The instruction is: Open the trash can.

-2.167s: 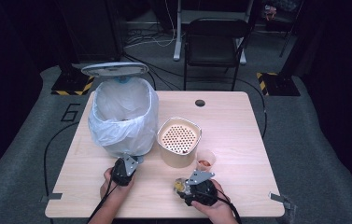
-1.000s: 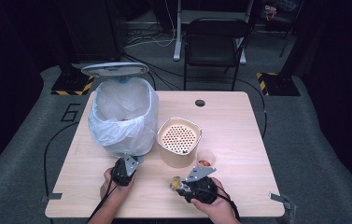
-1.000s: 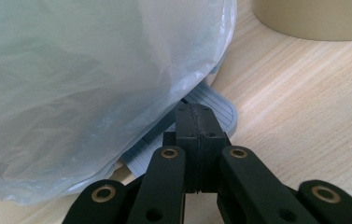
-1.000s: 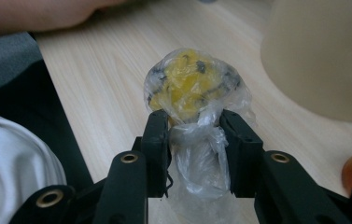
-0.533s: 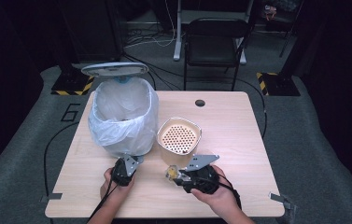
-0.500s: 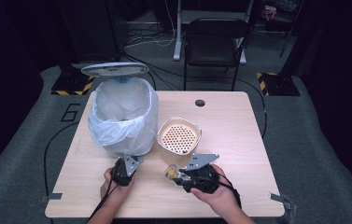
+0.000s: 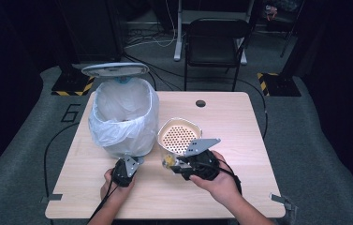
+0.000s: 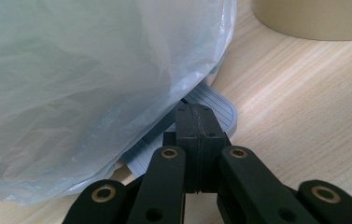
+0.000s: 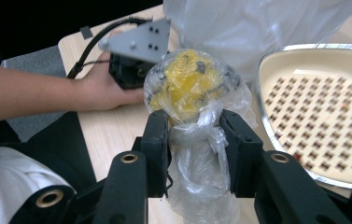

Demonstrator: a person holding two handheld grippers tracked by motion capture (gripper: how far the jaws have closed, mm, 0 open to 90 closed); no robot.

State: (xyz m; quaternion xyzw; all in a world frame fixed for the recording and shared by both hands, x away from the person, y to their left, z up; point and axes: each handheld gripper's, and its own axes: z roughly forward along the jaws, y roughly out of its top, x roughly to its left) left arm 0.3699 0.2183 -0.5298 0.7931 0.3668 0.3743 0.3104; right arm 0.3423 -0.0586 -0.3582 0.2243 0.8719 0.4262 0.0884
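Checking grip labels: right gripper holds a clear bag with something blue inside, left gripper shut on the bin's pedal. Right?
Not blue. The right gripper view shows the right gripper shut on a clear bag holding something yellow. The left gripper is shut at the bin's pedal, as stated.

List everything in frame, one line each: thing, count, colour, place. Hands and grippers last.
Light wooden table: 1, pale wood, centre, with a dark round hole near its far edge.
Pedal bin lined with a clear plastic bag: 1, whitish, table's left, grey lid raised.
Grey ribbed pedal: 1, grey, at the bin's base; closed left jaws sit on it.
Cream perforated basket: 1, cream, centre of table, right of the bin.
Clear plastic bag with yellow contents: 1, clear and yellow, clamped in the right gripper.
Black chair: 1, black, beyond the table.
Left gripper: 1, black, shut, at the pedal.
Right gripper: 1, black, shut on the bag, by the basket.
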